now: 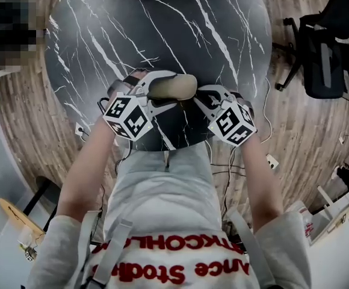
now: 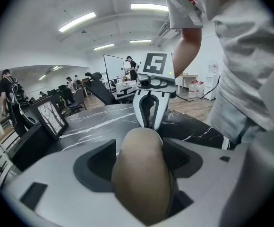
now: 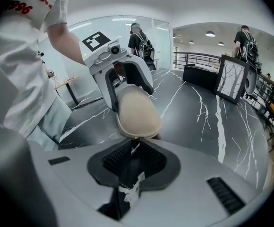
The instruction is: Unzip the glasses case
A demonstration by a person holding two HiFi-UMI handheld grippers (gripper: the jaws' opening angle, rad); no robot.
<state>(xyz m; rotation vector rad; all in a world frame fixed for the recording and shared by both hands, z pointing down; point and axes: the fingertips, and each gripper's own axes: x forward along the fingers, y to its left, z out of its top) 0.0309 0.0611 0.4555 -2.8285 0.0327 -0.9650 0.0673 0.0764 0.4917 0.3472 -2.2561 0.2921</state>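
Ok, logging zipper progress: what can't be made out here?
Zipper pull: right gripper view, closed jaws of the right gripper hide whether they pinch it.
Zipper opening: left gripper view shows only the smooth side of the glasses case; head view, the left gripper and right gripper cover its ends.

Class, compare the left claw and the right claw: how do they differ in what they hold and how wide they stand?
The left claw stands wide, clamped round the body of the glasses case; the right claw is nearly shut, pinching only a thin tab at its end, probably the zip pull. Both grip the same case.
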